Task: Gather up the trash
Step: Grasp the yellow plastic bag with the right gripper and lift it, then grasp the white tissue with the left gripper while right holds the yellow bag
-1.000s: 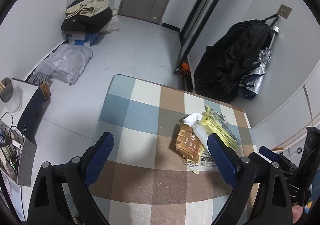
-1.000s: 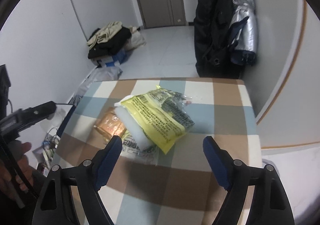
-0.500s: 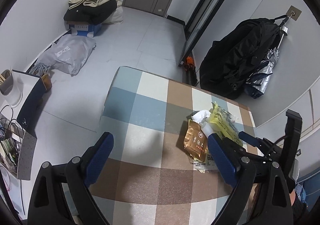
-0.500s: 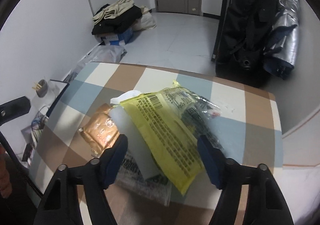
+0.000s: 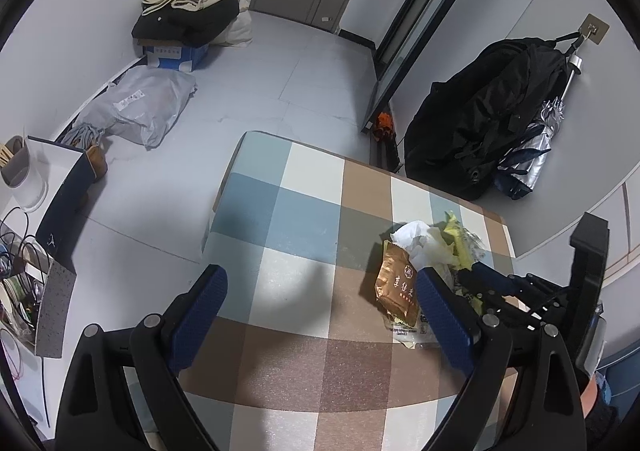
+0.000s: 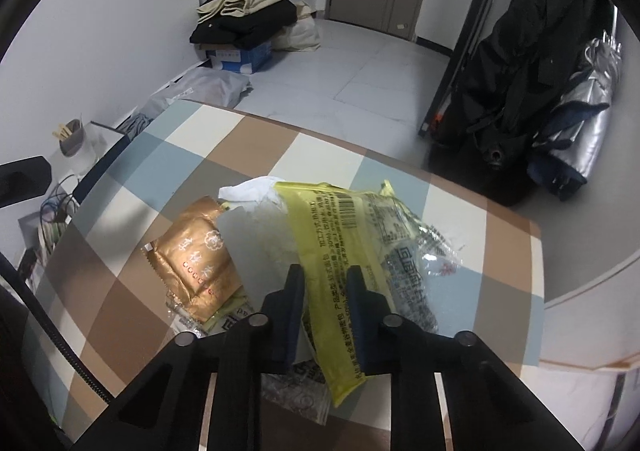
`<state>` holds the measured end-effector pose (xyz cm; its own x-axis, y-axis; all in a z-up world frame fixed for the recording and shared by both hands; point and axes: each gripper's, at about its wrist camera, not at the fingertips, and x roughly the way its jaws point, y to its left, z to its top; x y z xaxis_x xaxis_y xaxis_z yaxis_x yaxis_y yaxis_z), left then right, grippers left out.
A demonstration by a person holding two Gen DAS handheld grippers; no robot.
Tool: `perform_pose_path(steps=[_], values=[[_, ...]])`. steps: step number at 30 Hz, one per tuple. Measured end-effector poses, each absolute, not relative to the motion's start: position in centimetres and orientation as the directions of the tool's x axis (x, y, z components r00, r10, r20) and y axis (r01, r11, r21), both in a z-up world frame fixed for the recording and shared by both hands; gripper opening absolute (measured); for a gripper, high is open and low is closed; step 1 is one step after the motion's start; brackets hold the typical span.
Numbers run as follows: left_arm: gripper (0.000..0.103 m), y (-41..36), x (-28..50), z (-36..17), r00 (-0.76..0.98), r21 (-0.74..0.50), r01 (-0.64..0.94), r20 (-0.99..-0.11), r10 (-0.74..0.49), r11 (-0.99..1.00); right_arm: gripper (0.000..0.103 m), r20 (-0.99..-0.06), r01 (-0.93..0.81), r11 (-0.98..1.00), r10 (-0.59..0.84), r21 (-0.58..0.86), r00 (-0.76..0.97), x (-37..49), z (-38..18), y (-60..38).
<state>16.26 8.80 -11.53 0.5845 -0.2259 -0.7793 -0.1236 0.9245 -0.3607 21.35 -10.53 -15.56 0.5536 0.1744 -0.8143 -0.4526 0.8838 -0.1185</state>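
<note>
A pile of trash lies on the checked tablecloth [image 6: 224,143]: a yellow wrapper [image 6: 332,235] on top, a gold wrapper [image 6: 196,251] to its left, a white tissue [image 6: 250,189] behind, and clear film [image 6: 288,383] underneath. My right gripper [image 6: 326,275] has its jaws closing, and the pads pinch the near part of the yellow wrapper. In the left wrist view the pile sits at the right, with the gold wrapper [image 5: 398,287] and the yellow wrapper [image 5: 456,239] showing. The right gripper [image 5: 480,279] reaches in there. My left gripper [image 5: 320,291] hangs open above the cloth [image 5: 304,211], nothing between its fingers.
A black bag [image 5: 480,123] and a silver umbrella [image 5: 532,155] hang on the right wall beyond the table. On the floor lie a grey parcel bag [image 5: 148,107] and clothes piled on a blue box [image 5: 176,51]. A low shelf with a cup [image 5: 20,167] stands at the left.
My right gripper moved in over the trash pile, rolled, and its jaws went from wide open to pinched on the yellow wrapper. The left gripper stayed open, hardly moved.
</note>
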Motion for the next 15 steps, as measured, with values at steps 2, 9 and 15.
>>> perform_pose_path(steps=[2,9,15], values=[[0.093,8.8,16.3,-11.6,0.581,-0.355,-0.127,-0.783,-0.221,0.926,0.012,-0.81,-0.452,0.884,0.173,-0.123,0.56,21.2,-15.2,-10.7],[0.093,8.9,16.4,-11.9,0.575,-0.339,-0.139,-0.792,-0.203,0.93,0.003,-0.796,-0.424,0.901,0.19,-0.091,0.575,20.5,-13.2,-11.9],[0.093,9.0,16.5,-12.4,0.564,-0.334,-0.151,-0.802,-0.196,0.93,0.002,-0.772,-0.397,0.918,0.25,-0.002,0.584,19.3,-10.5,-13.7]])
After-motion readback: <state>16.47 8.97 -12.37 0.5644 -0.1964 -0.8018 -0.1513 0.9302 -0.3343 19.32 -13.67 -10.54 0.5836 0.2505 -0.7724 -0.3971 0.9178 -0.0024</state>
